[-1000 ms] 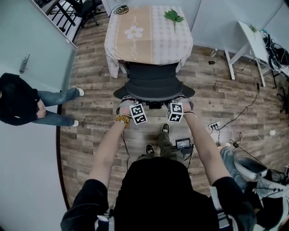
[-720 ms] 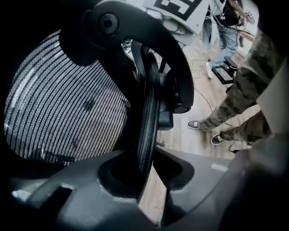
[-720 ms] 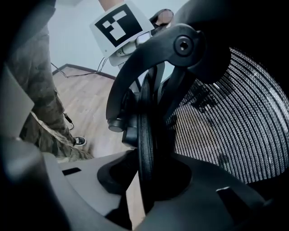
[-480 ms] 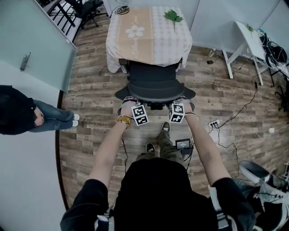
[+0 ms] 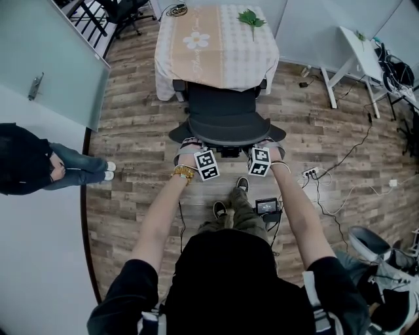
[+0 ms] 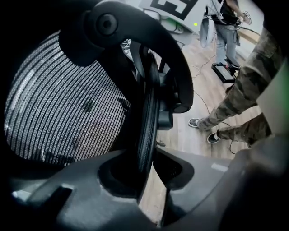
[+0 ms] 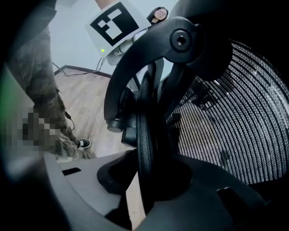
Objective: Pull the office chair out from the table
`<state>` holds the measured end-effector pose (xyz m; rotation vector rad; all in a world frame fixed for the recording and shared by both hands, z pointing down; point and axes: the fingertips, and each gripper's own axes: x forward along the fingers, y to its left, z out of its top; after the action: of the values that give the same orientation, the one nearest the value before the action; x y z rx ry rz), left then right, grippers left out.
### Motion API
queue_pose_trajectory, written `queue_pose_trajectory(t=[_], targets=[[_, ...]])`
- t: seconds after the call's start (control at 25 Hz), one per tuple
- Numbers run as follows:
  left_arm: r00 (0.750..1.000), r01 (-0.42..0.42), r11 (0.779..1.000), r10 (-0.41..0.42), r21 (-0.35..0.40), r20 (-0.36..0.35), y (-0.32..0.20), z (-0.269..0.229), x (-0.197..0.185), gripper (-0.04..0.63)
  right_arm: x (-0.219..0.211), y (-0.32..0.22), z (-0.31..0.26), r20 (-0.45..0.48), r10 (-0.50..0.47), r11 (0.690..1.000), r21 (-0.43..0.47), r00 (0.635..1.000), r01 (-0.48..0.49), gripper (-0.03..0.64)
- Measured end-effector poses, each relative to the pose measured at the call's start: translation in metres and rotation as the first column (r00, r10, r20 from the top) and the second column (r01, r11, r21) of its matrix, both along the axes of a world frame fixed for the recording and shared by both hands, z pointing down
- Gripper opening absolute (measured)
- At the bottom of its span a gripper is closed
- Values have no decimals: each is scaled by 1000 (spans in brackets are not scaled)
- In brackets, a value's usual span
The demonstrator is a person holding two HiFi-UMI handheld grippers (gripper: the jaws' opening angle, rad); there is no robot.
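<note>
Clamping my left claw [image 5: 188,144], right claw [image 5: 264,145] on office chair [image 5: 226,119] back; surface [image 5: 171,62] beyond carrying leafy sprig [image 5: 251,19]; bystander [image 5: 27,160] standing left.

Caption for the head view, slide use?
Left gripper and right gripper grip the office chair backrest at the table.

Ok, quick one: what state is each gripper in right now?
Left gripper: closed on the office chair, gripping its backrest edge.
Right gripper: closed on the same chair's backrest edge, opposite side.
</note>
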<state>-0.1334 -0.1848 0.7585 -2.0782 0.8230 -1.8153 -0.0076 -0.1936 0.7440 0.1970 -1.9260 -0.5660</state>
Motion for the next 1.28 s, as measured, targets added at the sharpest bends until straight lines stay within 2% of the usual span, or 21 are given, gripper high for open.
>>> queue_pose_trajectory(t=[0.76,1.28], targets=[[1000,21,999,-21,-25,5,21,0,3,121,3,20,-1,-1,14,1000,5,1000,-14,89],[1000,31,999,-31,-20,3,53,-1,15,123,16,52,-1,9,-8,1000,14,1000,8,87]])
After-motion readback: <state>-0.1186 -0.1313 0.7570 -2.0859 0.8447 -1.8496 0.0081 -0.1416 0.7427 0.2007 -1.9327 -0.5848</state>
